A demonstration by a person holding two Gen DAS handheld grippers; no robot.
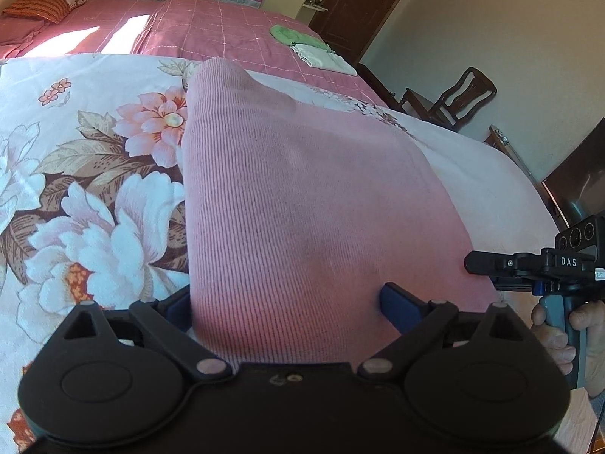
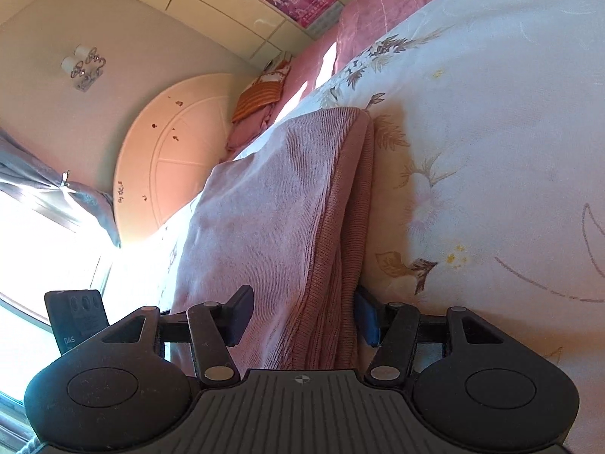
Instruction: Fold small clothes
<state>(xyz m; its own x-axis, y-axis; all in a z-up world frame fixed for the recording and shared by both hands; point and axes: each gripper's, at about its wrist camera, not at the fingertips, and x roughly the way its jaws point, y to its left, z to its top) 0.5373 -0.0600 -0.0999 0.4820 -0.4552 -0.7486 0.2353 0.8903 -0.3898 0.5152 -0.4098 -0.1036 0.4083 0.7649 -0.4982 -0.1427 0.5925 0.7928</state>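
Note:
A pink ribbed knit garment [image 1: 302, 208] lies folded on the floral bedsheet [image 1: 94, 189]. My left gripper [image 1: 287, 302] has its jaws spread wide, with the garment's near edge running between the fingers [image 1: 401, 306]. My right gripper [image 2: 302, 314] is tilted on its side; its jaws stand on either side of the garment's [image 2: 272, 208] stacked layers, with the fingers [image 2: 242, 314] close to the cloth. Whether either grips the cloth is unclear. The right gripper also shows at the right edge of the left wrist view [image 1: 537, 265], held by a hand.
A pink checked bedspread [image 1: 227, 30] covers the far bed, with a green cloth [image 1: 291, 34] and a white folded cloth [image 1: 321, 56] on it. An orange striped pillow [image 1: 38, 7] lies far left. A wooden chair [image 1: 453, 98] and door stand at right.

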